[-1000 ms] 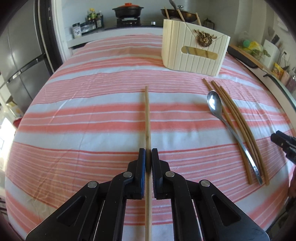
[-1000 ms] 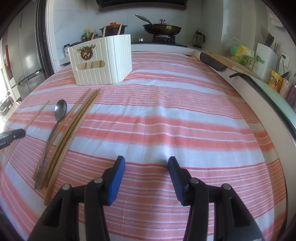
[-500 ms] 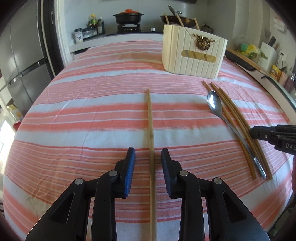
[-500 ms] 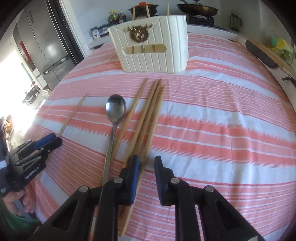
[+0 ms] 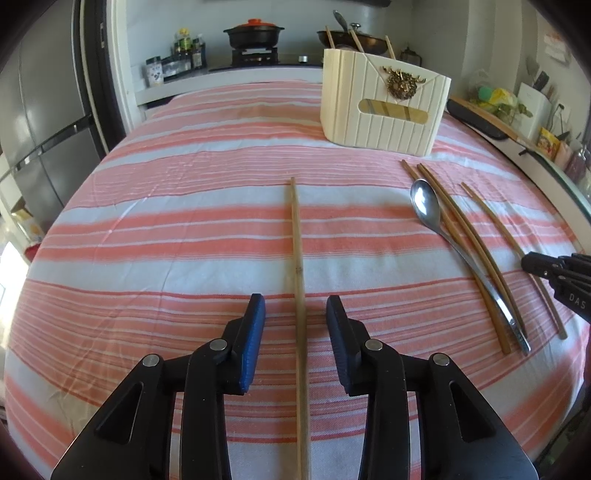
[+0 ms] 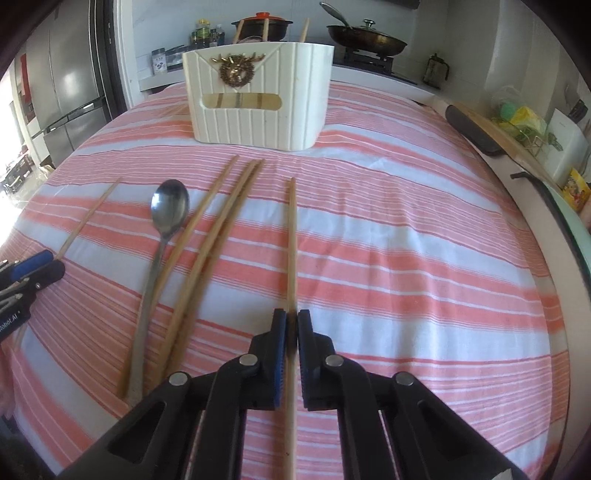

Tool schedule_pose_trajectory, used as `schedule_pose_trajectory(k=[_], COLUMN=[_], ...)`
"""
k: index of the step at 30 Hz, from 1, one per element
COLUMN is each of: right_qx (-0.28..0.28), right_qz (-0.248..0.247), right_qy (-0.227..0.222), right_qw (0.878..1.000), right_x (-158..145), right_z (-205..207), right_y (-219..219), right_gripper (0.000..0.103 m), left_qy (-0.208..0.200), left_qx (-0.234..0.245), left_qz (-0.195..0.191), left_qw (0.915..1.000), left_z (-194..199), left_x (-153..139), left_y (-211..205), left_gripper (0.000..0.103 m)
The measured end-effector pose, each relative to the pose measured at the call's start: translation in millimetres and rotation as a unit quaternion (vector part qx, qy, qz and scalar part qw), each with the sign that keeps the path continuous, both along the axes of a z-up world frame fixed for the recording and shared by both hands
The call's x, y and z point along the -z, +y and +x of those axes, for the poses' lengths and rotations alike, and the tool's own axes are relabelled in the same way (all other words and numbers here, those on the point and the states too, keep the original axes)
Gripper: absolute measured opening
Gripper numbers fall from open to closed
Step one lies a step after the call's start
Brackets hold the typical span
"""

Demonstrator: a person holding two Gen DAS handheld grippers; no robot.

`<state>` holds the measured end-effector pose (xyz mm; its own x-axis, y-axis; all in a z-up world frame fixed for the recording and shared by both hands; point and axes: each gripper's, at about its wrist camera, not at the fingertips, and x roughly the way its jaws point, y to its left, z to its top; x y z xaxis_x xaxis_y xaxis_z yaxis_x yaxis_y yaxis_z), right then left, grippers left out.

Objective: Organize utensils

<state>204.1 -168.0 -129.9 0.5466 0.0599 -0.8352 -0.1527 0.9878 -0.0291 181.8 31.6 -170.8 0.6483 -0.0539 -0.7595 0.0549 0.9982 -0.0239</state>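
My left gripper is open; a wooden chopstick lies on the striped cloth between its fingers, untouched. My right gripper is shut on another chopstick, which points toward the cream utensil holder. Left of it lie two chopsticks and a metal spoon. The left view shows the spoon, the chopsticks, the holder and the right gripper at the right edge.
The holder has several chopsticks standing in it. A stove with a pot and pan stands behind the table. A fridge is at the left. A cutting board lies along the right counter.
My left gripper has opened and let go of its chopstick, which now lies on the cloth. My right gripper has moved left to the utensil group, shut on one chopstick and drawn it aside.
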Motion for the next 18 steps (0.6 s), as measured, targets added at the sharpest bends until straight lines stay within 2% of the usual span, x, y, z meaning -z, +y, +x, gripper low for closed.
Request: schedule_pose_trajectory(k=[3,5,10,18], right_qx=[0.007,0.008,0.002,0.001], right_qz=[0.007,0.013,0.012,0.023], right_qy=[-0.01,-0.013,-0.018,-0.044], right_qw=[1.0,1.0,1.0,0.999], right_x=[1,1,2,5], right_z=[-9,-15,-20,-27], right_y=[-11,-14,-13,-14], right_gripper=[0.005,0.009,0.009,0.009], left_qy=[0.0,0.0,0.004,0.014], left_qx=[0.0,-0.001,0.007,0.004], left_qz=[-0.002,-0.005,-0.001,0.008], left_qw=[1.0,1.0,1.0,0.9999], left_z=[-1,-1,0,1], left_x=[0,0,0,1], left_y=[1,2,-1,-2], left_gripper=[0.036,0.038,0.058,0.075])
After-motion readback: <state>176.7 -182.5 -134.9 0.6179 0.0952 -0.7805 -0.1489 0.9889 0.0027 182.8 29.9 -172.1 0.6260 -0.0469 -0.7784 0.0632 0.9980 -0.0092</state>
